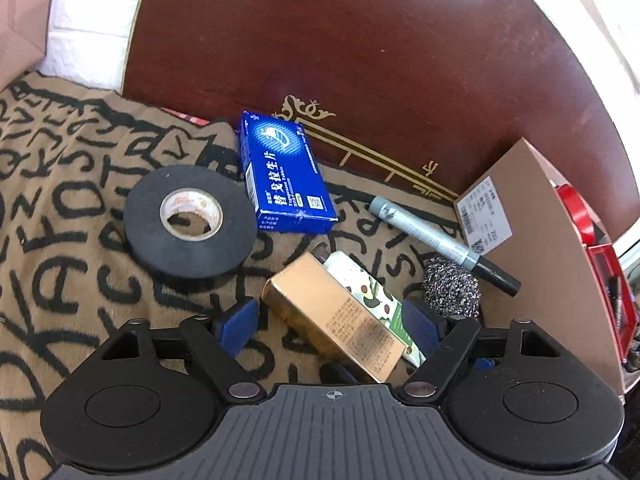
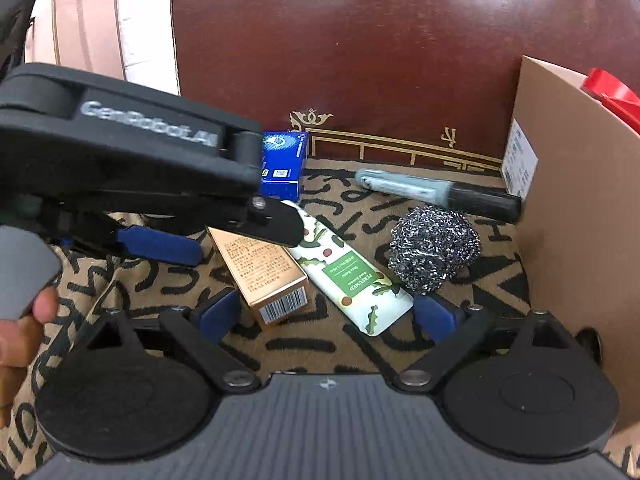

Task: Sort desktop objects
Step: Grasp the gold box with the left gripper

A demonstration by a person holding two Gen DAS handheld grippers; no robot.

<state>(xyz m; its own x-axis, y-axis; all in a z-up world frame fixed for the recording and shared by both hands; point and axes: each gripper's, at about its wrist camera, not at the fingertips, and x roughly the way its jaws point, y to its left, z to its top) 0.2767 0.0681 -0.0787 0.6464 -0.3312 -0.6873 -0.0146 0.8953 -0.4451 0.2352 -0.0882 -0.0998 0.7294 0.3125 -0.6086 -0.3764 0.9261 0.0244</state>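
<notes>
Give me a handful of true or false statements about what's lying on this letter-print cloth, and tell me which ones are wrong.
1. The black tape roll lies flat. True.
2. The gold box leans against the hand cream tube. True.
3. The marker stands upright. False: it lies on the cloth, beside the steel wool scourer.
4. The blue medicine box is inside the cardboard box. False: it lies on the cloth.
5. The left gripper clamps the tape roll. False: open, around the gold box and tube.

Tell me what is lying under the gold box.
The gold box leans on the white tube, over the lettered cloth. The tube's cap end is covered by the left gripper; anything else beneath is hidden.
</notes>
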